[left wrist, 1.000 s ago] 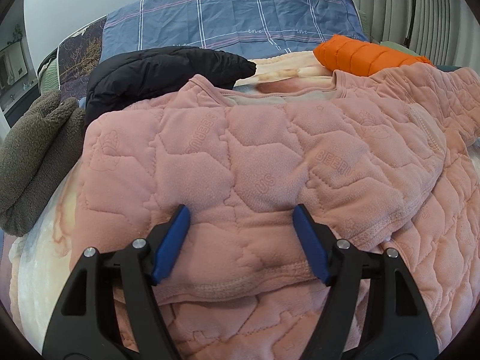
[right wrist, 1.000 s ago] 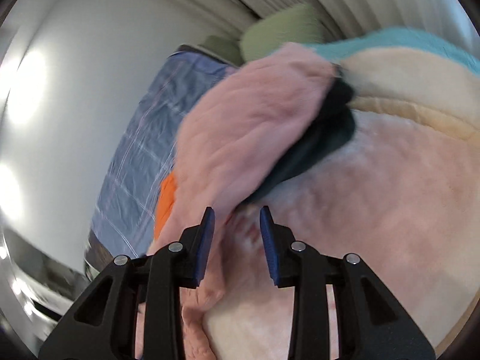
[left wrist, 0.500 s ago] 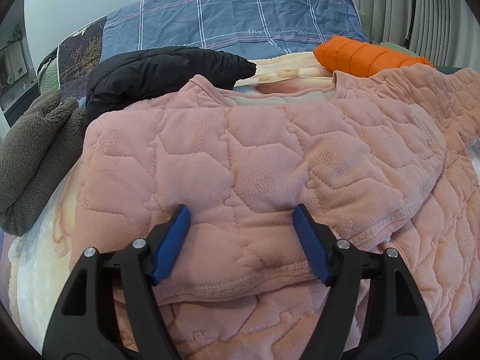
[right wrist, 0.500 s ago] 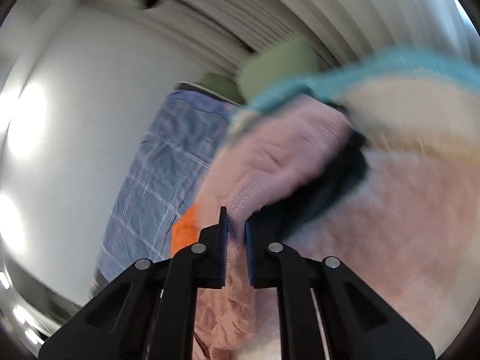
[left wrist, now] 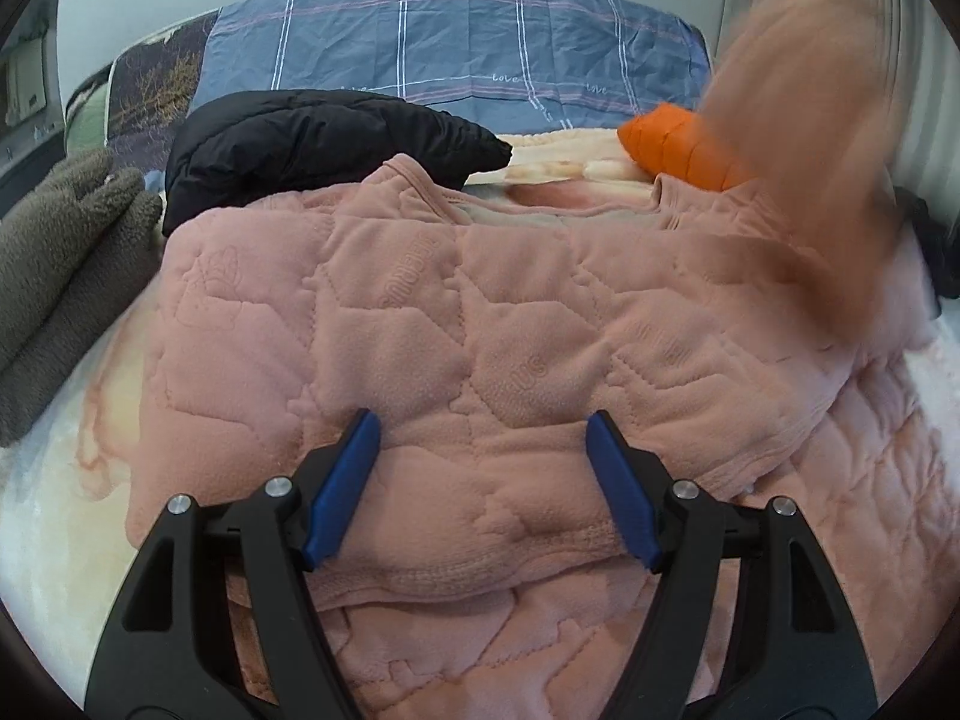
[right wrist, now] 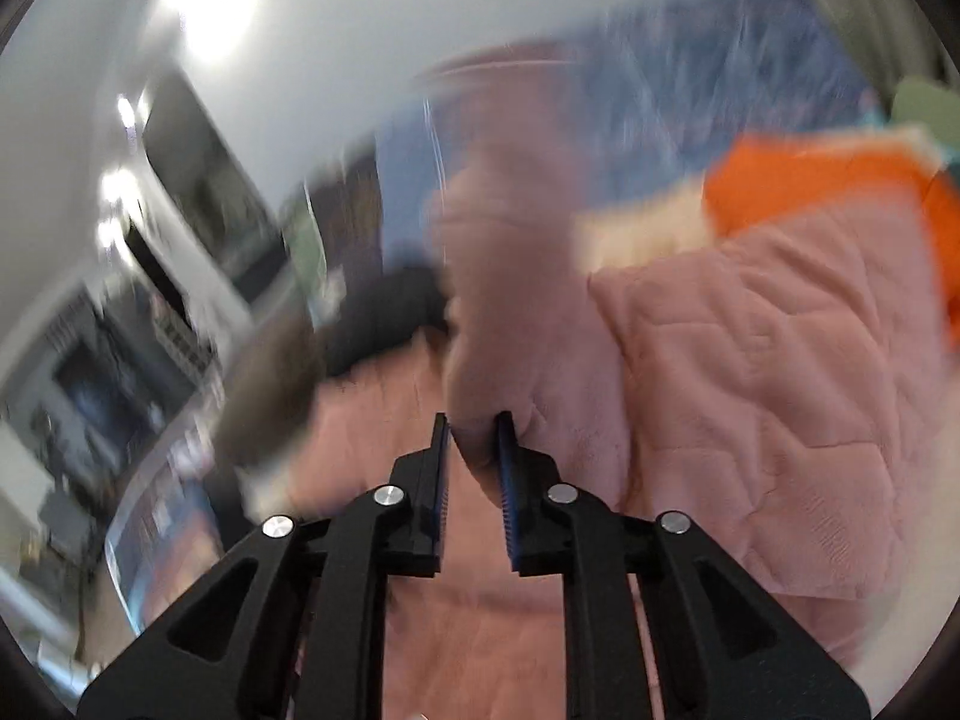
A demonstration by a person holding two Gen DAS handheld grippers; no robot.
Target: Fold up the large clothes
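The pink quilted fleece top (left wrist: 420, 324) lies spread across the bed (left wrist: 54, 480), its body partly folded over itself, with a ribbed hem edge running along the near side. The left tongs (left wrist: 483, 462) hover low over that near hem with their blue pads (left wrist: 342, 483) spread wide apart – fleece lies below and between them, but neither pad presses on it.

The right tongs (right wrist: 474, 450) have a narrow gap between their pads and are opening at this moment; a bunched length of the pink top, most likely a sleeve (right wrist: 498, 276), sits in that gap and rises up from it, and the pads still seem to touch it on both sides (the picture is heavily smeared, so the contact is hard to judge). In the left wrist view the same sleeve (left wrist: 822, 138) shows as a blurred pink shape lifted high at the right edge – well above the rest of the top.

Behind the top lie a black puffer jacket (left wrist: 312, 144) and an orange puffer jacket (left wrist: 678, 150), with a grey fleece garment (left wrist: 54, 276) off to the left side. A blue checked duvet (left wrist: 444, 42) covers the head of the bed
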